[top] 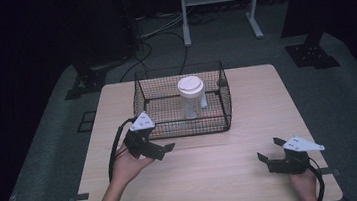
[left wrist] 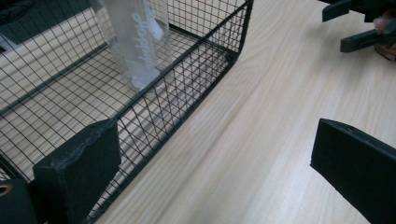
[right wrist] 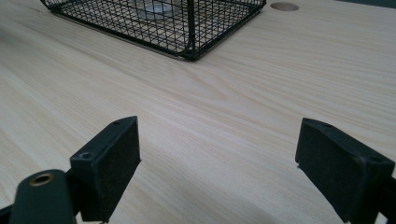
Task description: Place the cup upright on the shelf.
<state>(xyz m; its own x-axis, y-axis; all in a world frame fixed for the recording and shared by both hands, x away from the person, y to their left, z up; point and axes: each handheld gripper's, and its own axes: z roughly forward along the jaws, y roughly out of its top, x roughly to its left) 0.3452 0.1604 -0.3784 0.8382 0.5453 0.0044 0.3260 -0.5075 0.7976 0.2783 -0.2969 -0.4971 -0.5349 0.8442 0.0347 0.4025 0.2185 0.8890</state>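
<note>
High view first: your left gripper sits just in front of the wire basket, near its front left corner, jaws spread and holding nothing. The lidded plastic cup stands upright inside the basket, about mid-floor. Your right gripper rests well apart from it, low on the table, jaws likewise spread and empty.

Left gripper view: you look along the basket's front wall, with the cup behind the mesh, so one jaw lies against the wire and the other over bare wood. Lift above the rim before reaching in, I'd judge, or the mesh will catch a pad.

Right gripper view: both jaws stand wide over open wood, the basket far ahead. Keep this hand ready to steady the basket while the left closes squarely on the cup's body, below the lid.
</note>
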